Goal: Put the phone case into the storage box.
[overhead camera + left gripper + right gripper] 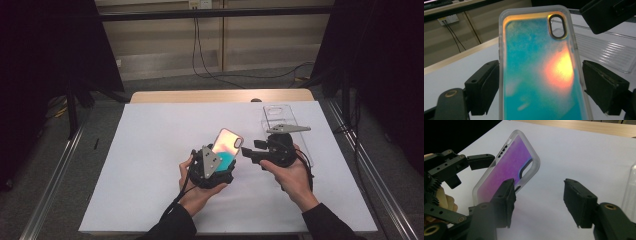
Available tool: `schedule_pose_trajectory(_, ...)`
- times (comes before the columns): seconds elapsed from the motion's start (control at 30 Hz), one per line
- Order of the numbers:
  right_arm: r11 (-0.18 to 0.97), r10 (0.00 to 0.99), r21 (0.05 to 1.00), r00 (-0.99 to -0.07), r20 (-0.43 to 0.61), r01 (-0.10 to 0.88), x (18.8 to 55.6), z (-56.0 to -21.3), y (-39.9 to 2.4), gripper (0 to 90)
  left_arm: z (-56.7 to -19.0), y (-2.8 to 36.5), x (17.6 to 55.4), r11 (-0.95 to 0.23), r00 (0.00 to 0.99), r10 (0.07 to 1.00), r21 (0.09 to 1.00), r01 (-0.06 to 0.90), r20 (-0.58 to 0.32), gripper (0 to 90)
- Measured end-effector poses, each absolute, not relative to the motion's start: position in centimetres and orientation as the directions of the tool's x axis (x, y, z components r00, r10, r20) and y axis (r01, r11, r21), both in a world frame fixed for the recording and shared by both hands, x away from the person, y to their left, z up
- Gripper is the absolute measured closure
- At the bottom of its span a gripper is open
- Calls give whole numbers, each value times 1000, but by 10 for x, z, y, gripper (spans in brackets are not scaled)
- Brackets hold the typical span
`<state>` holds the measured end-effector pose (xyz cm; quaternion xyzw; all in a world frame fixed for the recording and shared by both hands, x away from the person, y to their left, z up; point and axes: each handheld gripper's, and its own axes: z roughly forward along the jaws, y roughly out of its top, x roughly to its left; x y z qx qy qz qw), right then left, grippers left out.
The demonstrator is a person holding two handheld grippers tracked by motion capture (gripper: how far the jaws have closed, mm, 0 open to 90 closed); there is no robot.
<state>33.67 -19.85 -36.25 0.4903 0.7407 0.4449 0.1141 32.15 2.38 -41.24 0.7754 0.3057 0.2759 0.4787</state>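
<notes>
A: Entry, left gripper. What sits between the jaws?

B: A phone case, rounded rectangle, frosted translucent rim, iridescent back that reads teal with an orange-pink glare patch. In the left gripper view the two black pads stand at its long edges, one each side; the left pad looks to meet the rim, and at the right pad I cannot make out a clear gap. I log it as pinched across its width, held off the table and tilted up and away from the hand.

A: Details on the case?

B: Oval camera cutout with a dark glossy border near its far corner. In the right gripper view the same back reads purple, with small slots along the top edge of the rim.

A: Right gripper?

B: Jaws spread, nothing between them. Blocky matte black pads, ridged inner faces. The case stands just beyond its left pad, near but apart; whether that pad grazes the rim, I cannot tell.

A: Anything else close?

B: A clear plastic tray, ribbed surface, flat on the table behind the right gripper. The table is covered in smooth white sheet, with a bare wooden strip at the far edge
</notes>
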Motion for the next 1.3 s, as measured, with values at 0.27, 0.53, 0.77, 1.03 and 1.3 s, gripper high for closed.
schedule_pose_trajectory(0.27,125,815,755,-500,292,644,343,-361,-191,536,-413,23,323,-358,663,736,909,216,133,169)
schedule_pose_trajectory(0.53,94,820,722,-464,334,685,349,-364,-187,584,-414,21,323,-364,665,733,907,211,139,169)
schedule_pose_trajectory(0.77,66,820,701,-439,368,710,352,-364,-186,646,-414,19,323,-375,670,727,904,203,152,170)
schedule_pose_trajectory(1.03,55,825,679,-416,382,733,353,-368,-184,677,-417,16,322,-381,668,727,903,201,158,169)
schedule_pose_trajectory(1.3,37,823,663,-399,404,748,354,-371,-183,714,-419,14,321,-392,667,725,899,196,171,169)
